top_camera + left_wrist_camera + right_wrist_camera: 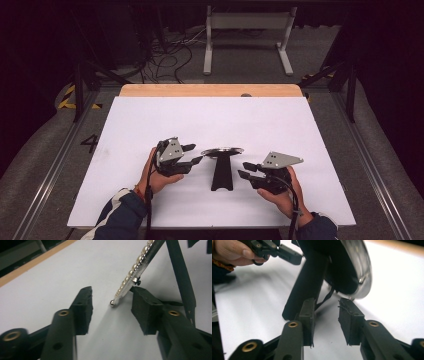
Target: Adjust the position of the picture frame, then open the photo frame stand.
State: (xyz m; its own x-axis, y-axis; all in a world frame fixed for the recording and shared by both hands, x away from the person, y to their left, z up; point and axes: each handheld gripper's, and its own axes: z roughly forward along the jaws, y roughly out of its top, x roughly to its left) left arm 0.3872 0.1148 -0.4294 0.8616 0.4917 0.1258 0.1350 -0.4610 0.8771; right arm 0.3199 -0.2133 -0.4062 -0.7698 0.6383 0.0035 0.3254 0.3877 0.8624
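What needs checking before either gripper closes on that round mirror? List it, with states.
1. Left gripper open: ok, jaws apart.
2. Right gripper open: ok, jaws apart.
3. Mirror upright on its black stand: ok.
4. Mirror rim between left jaws: not ok, it sits ahead of them, near one pad.
5. Right jaws around anything: not ok, short of the stand.
6. Table around the stand free: ok.

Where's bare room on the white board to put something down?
Free: the whole far half of the white board up to the wooden edge, plus both outer sides. Crowded: near centre, where the left gripper and right gripper flank the round mirror on its black stand.
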